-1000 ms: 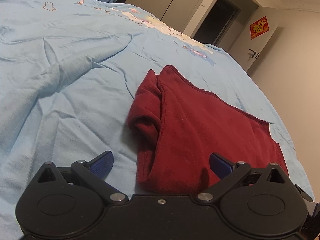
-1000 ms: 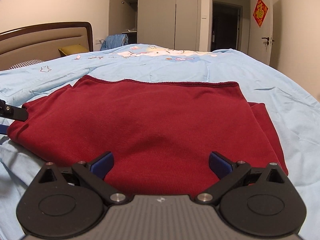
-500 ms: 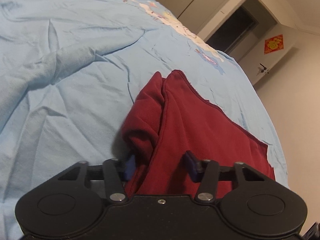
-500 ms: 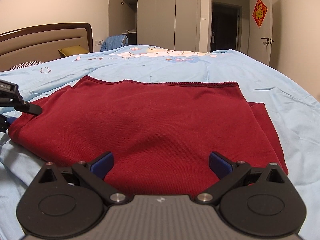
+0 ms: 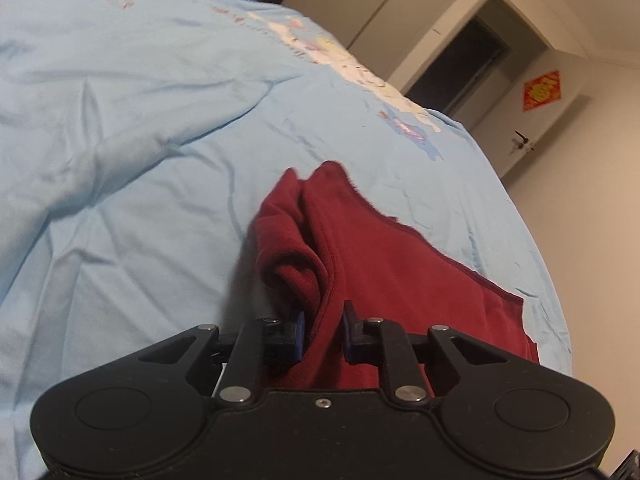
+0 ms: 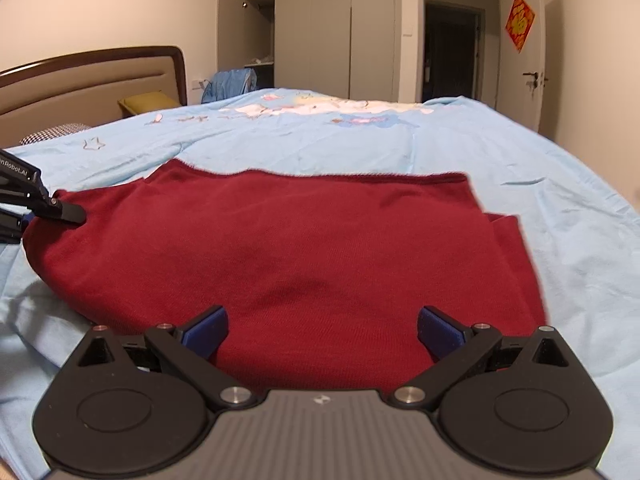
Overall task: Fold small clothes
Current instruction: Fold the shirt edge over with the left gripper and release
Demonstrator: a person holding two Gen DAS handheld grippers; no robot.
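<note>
Left wrist: left gripper (image 5: 323, 330) pinching raised edge of red garment (image 5: 384, 276), blue pads nearly together on cloth. Garment on blue bedsheet (image 5: 120, 184).

Right wrist: right gripper (image 6: 322, 330) spread wide, over garment's near edge; whether touching, cannot tell. Garment flat mid-bed.

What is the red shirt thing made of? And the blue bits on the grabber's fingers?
The red garment looks like soft knit cloth, maybe cotton: matte, with fine ribbed rows and floppy folds. The blue pads on the right gripper look like rubber or soft plastic, smooth and dull; I can't tell which. The light blue bedsheet looks like thin woven cloth, since it wrinkles.
</note>
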